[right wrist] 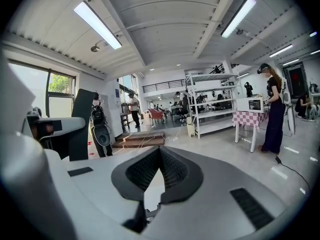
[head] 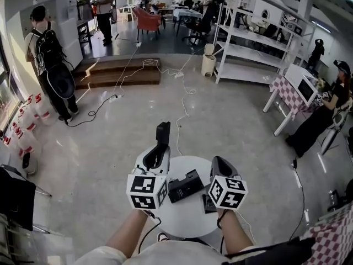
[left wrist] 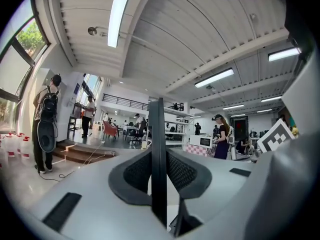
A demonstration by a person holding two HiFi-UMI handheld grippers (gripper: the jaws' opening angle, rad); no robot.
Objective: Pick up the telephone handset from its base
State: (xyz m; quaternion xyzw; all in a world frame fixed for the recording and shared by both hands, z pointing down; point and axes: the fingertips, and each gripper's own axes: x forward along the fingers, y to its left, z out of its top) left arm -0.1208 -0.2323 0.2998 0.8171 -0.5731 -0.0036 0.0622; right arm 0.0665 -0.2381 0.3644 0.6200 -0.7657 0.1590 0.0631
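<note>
The black telephone handset point(head: 163, 134) stands upright above the table, with my left gripper point(head: 159, 151) shut on its lower part. In the left gripper view the handset point(left wrist: 157, 154) shows edge-on as a thin black bar pinched between the jaws. Its black base point(head: 185, 185) sits on the small round white table point(head: 187, 217), below and to the right of the handset. My right gripper point(head: 217, 162) hovers over the table's right side, its jaws point(right wrist: 160, 150) shut with nothing between them. In the right gripper view the raised handset point(right wrist: 81, 120) shows at the left.
A small dark item point(head: 208, 204) lies on the table under my right gripper. Cables point(head: 179, 101) trail across the floor toward a wooden step point(head: 118, 72). A person with a backpack point(head: 52, 65) stands left; white shelving point(head: 259, 48) and a checked table point(head: 292, 95) stand right.
</note>
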